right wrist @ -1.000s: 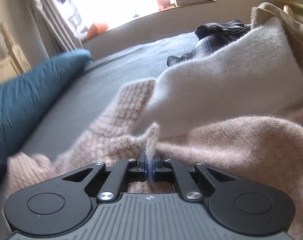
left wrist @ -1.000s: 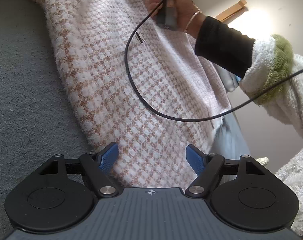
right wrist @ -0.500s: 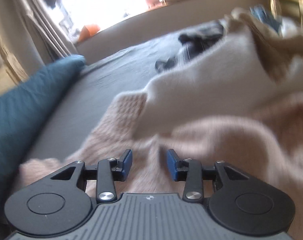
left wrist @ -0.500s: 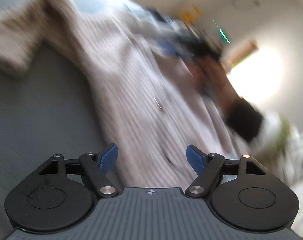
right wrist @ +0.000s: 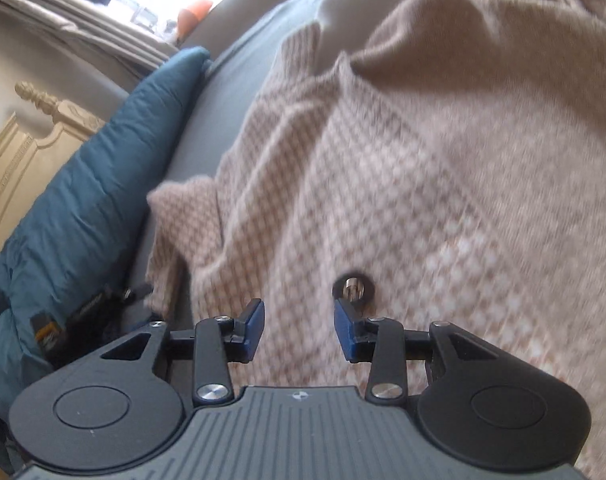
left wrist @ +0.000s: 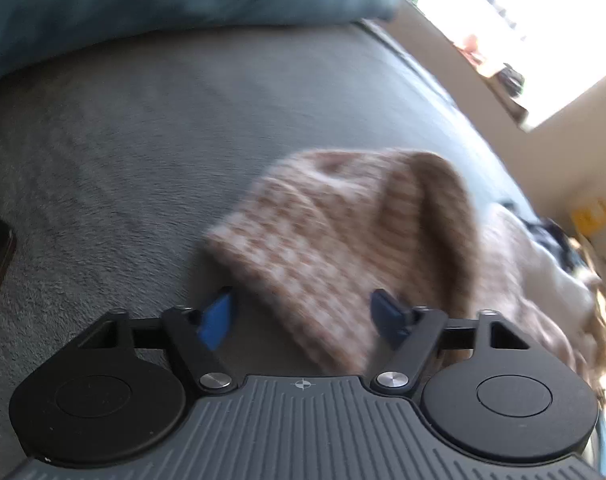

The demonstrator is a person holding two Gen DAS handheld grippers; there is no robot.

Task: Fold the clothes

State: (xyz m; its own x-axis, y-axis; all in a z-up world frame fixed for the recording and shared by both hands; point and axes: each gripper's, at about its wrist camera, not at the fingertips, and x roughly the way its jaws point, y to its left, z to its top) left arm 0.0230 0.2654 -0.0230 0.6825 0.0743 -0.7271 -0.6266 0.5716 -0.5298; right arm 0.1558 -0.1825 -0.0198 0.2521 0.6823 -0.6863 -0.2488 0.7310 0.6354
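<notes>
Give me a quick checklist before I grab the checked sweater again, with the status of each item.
1. Left gripper free to grip: ok, jaws apart after closing partway, sweater end between them, unpinched.
2. Right gripper free: ok, jaws just opened, nothing held.
3. Sweater lying flat: not ok, rumpled, with a pink garment overlapping its far edge.
4. Bare grey bed for folding: ok.
5. Sweater clear of the blue pillow: cannot tell.
</notes>
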